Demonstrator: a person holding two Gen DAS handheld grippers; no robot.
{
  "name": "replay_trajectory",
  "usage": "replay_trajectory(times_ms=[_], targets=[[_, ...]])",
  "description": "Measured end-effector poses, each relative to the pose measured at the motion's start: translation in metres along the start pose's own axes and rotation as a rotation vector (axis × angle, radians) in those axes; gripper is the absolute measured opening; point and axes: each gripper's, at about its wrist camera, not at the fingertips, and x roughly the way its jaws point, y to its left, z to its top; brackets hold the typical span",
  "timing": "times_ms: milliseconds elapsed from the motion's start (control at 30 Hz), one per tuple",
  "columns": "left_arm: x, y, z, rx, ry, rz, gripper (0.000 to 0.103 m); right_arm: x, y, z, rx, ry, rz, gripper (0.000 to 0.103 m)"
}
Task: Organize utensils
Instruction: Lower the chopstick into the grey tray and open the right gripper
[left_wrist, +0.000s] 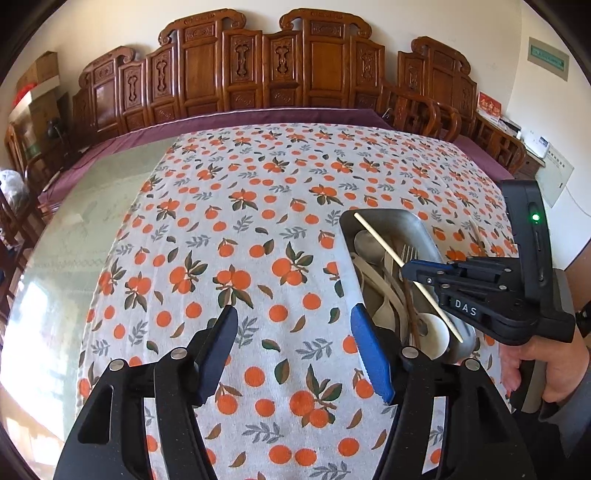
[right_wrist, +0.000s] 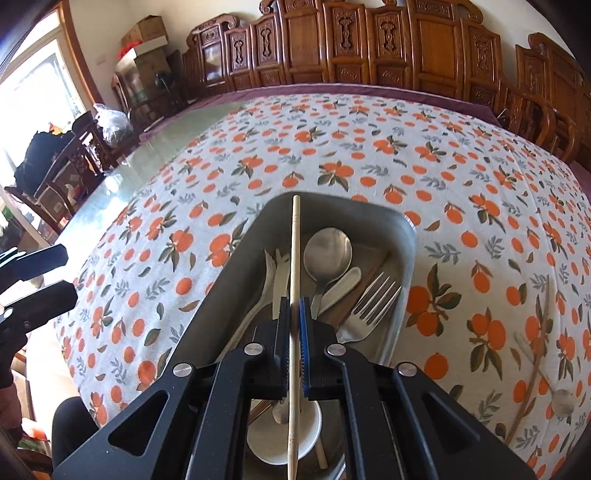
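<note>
right gripper (right_wrist: 294, 332): jaws pinching a pale chopstick (right_wrist: 295, 258) near its middle, hovering right over the metal tray (right_wrist: 236, 266)

chopstick axis: runs along the tray's long side, far tip over the far rim, so it looks like a straight drop in

tray contents: spoon (right_wrist: 327, 247), fork (right_wrist: 373, 299), small white dish (right_wrist: 284, 439) and more, pretty crowded

left gripper (left_wrist: 291, 343): jaws spread, nothing between them, over bare tablecloth (left_wrist: 229, 206) just left of the tray

leftovers: dark chopsticks (right_wrist: 535, 354) on the cloth right of the tray, nearer the right hand

room: open cloth all around
</note>
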Motion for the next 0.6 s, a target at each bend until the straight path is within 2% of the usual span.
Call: replay_trajectory(times_ms=[367, 600], targets=[[0.001, -0.002, -0.001, 0.008, 0.009, 0.020, 0.061, 0.015, 0.003, 0.003, 0.066, 0.029, 0.036, 0.006], [-0.001, -0.008, 0.000, 0.015, 0.008, 0.023, 0.061, 0.001, 0.006, 0.005, 0.022, -0.008, 0.044, 0.008]])
